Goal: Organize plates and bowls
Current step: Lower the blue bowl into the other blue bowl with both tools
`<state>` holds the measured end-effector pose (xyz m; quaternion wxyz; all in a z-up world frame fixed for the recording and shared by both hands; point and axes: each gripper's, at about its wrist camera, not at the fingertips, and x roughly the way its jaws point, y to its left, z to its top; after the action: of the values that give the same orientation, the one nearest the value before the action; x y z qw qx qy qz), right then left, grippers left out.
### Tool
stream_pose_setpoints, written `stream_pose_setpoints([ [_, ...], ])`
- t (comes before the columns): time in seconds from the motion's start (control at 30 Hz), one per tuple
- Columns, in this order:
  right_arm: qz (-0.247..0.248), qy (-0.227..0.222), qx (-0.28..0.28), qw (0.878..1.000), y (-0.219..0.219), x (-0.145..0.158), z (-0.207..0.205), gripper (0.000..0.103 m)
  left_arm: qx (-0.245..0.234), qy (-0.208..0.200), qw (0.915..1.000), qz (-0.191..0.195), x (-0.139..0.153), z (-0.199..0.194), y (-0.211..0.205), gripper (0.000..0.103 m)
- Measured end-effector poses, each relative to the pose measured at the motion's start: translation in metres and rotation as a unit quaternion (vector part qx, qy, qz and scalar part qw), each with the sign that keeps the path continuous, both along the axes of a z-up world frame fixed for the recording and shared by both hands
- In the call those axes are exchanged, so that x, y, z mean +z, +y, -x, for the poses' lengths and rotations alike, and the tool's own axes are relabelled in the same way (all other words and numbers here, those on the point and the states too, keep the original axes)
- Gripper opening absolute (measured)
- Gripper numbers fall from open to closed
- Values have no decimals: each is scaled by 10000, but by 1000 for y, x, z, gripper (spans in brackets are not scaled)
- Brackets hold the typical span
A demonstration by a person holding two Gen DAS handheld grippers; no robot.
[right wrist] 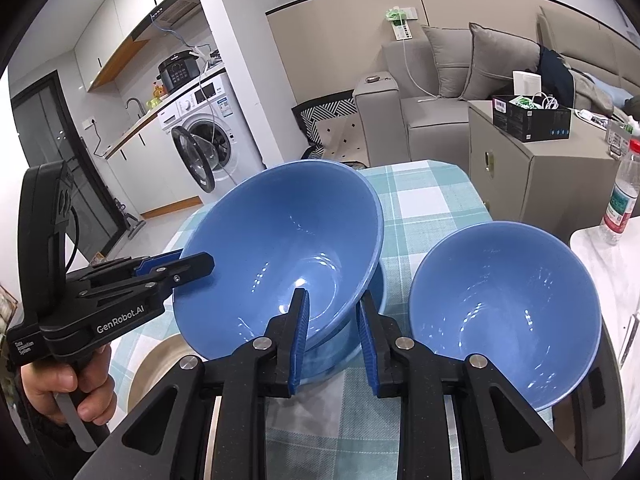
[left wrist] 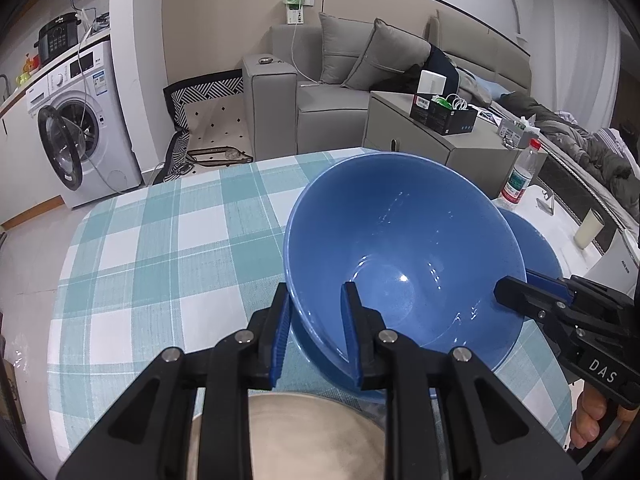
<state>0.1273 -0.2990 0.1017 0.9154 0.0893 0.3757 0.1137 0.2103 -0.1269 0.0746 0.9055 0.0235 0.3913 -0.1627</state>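
A big blue bowl (left wrist: 404, 256) (right wrist: 288, 248) is tilted above another blue bowl (right wrist: 348, 344) on the checked tablecloth. My left gripper (left wrist: 316, 300) straddles its near rim, one finger inside and one outside, closed on it. My right gripper (right wrist: 334, 304) straddles the opposite rim; a gap shows at the outer finger. It also shows in the left wrist view (left wrist: 516, 294). A second blue bowl (right wrist: 504, 316) stands to the right; its edge shows in the left wrist view (left wrist: 536, 244). A beige plate (left wrist: 316, 436) (right wrist: 160, 368) lies near the table's front.
The table with the teal checked cloth (left wrist: 160, 248) has its far edge close behind the bowls. A water bottle (left wrist: 520, 176) and a cream cup (left wrist: 588, 228) stand on a white surface at the right. A grey cabinet (right wrist: 532, 176) stands beyond.
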Motion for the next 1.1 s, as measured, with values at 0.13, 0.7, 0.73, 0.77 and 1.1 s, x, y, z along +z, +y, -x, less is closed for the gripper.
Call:
stream_pose_setpoints([
  [0.13, -47, 33, 29, 10000, -1, -5, 0, 24, 12, 42, 10000, -37, -4, 0, 0, 22],
  [0.7, -96, 146, 86, 9998, 5, -20, 0, 25, 174, 169, 9995, -199, -19, -3, -2, 22],
  [0.73, -92, 167, 81, 9998, 5, -21, 0, 25, 176, 178, 9995, -200, -20, -3, -1, 22],
  [0.77, -79, 177, 86, 9998, 6, -21, -2, 25, 184, 195, 9994, -199, -21, -4, -1, 22],
  [1.1, 225, 220, 36, 9995, 13, -28, -4, 25, 179, 313, 9991, -237, -32, -7, -2, 22],
])
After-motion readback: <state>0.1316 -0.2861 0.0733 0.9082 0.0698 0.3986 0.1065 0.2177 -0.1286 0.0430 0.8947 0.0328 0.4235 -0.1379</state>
